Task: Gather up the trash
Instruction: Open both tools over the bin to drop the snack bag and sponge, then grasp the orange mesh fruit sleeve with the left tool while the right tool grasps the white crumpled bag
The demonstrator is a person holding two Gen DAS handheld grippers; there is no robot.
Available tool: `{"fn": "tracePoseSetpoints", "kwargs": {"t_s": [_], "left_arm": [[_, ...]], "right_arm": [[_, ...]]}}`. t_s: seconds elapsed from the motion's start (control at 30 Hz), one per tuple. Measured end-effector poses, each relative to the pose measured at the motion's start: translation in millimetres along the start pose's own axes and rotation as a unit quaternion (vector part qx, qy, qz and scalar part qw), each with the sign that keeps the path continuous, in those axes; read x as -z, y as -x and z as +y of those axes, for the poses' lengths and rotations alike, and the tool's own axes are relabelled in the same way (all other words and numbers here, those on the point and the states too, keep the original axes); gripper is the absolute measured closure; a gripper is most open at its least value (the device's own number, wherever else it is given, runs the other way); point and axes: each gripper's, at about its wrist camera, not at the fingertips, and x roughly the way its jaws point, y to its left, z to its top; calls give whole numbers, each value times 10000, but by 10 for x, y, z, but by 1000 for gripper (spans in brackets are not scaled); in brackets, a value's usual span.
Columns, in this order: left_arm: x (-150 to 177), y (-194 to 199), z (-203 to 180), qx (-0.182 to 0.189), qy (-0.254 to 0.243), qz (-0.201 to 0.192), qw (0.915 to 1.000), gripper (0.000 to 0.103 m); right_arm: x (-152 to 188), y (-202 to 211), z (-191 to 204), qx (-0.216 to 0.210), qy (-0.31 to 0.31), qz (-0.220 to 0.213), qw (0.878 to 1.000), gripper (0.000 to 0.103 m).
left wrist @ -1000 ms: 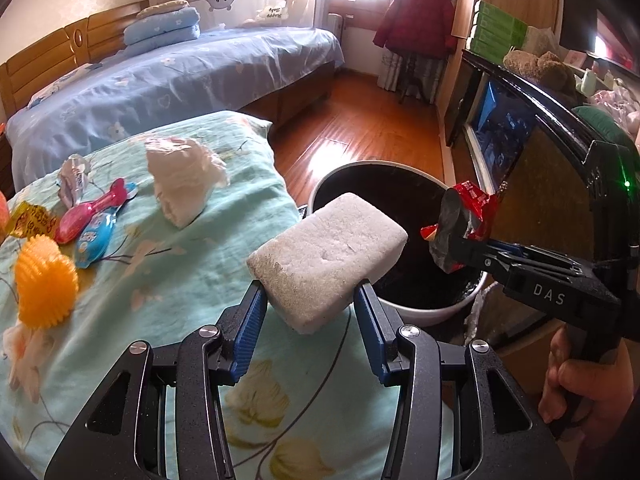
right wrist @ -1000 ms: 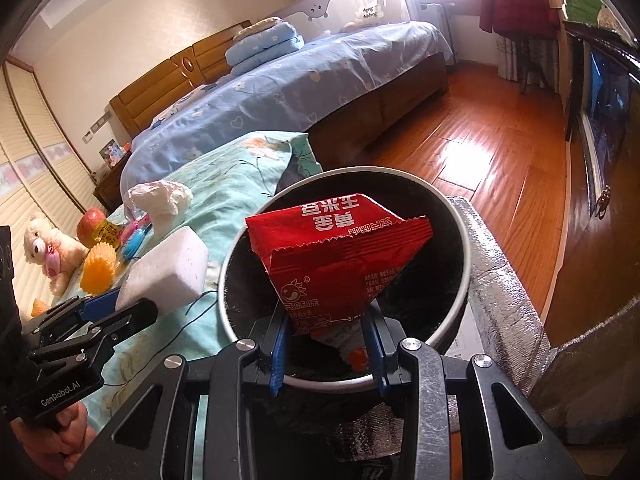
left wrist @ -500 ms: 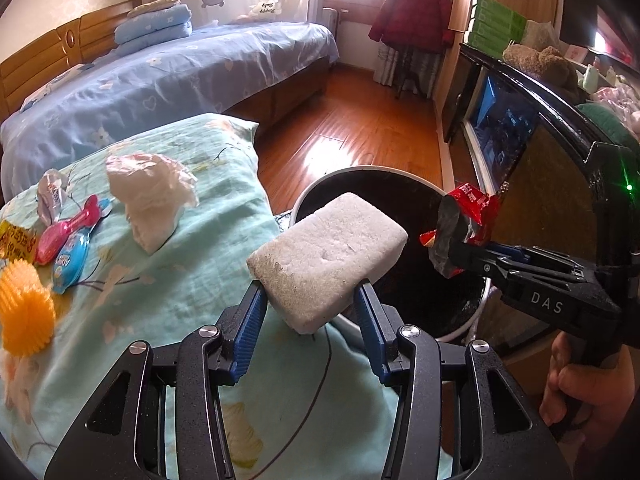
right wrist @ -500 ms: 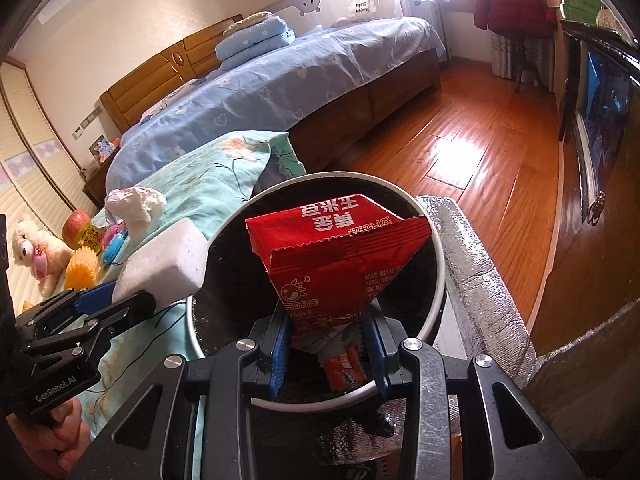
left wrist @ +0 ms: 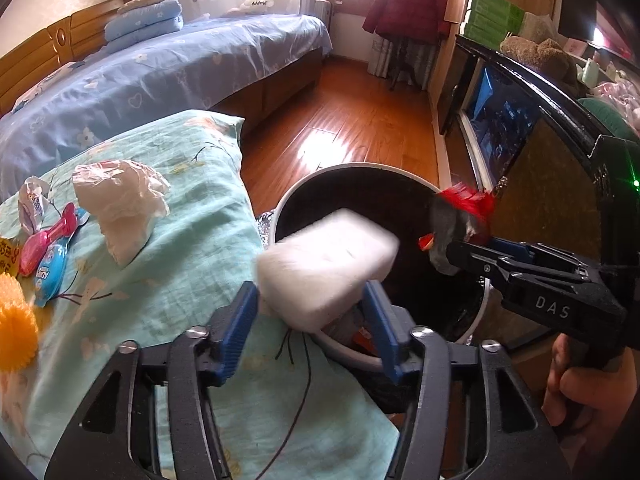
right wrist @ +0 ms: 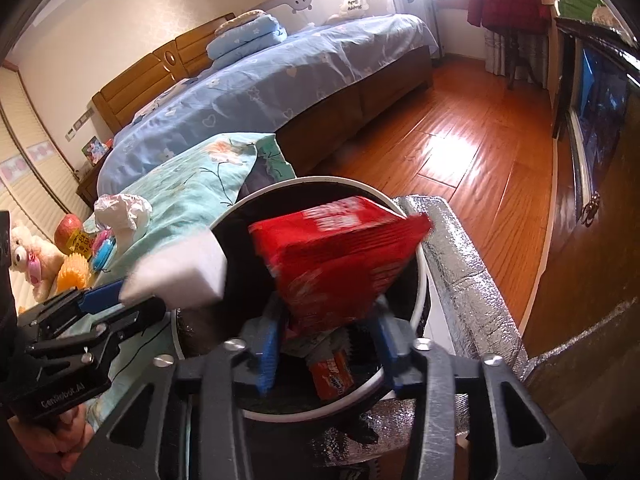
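My left tongs (left wrist: 310, 312) are spread wide, and the white foam block (left wrist: 326, 266) sits between the blue fingers (left wrist: 236, 328), blurry, so I cannot tell if the pads touch it. It hangs over the near rim of the round trash bin (left wrist: 486, 308), which stands on the floor right beside the bed with the green flowered cover (left wrist: 192, 216). My right tongs (right wrist: 326, 350) are spread wide too. The red snack bag (right wrist: 340, 264) is between them over the bin, tilted and smeared, so the writing on it is hard to read. The bag hides most of the inside of the bin; low down I can only see an orange wrapper (right wrist: 332, 374). On the cover lie a crumpled white tissue (left wrist: 120, 204), a pink and blue toy packet (left wrist: 50, 248) and a spiky orange ball (left wrist: 16, 336), which is cut off at the edge.
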Motion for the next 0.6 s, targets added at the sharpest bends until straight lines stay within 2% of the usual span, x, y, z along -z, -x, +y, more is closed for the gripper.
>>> {"fn": "tracePoseSetpoints", "kwargs": {"t_s": [0.03,0.1,0.27,0.33,0.4,0.6], "left_arm": [[12,11,11,-7,32,-15,10000,34],[48,38,54,-3,115,-28,9999,33],[214,137,261,-75,439,-9,9990,33],[291,192,345,-140,570,-16,9983,33],[384,261,441,-222,702,-28,9973,33],[616,464,722,-384,1109,-98,9930,31]], "right_arm": [[1,7,-9,-4,-29,-8,10000,47],[11,22,-18,-28,-69,-31,10000,42],[47,65,48,-102,-74,-75,9999,40],[52,77,89,-142,-72,-104,9998,36],[64,88,151,-215,-64,-134,9997,27],[101,114,438,-416,91,-207,9989,13]]}}
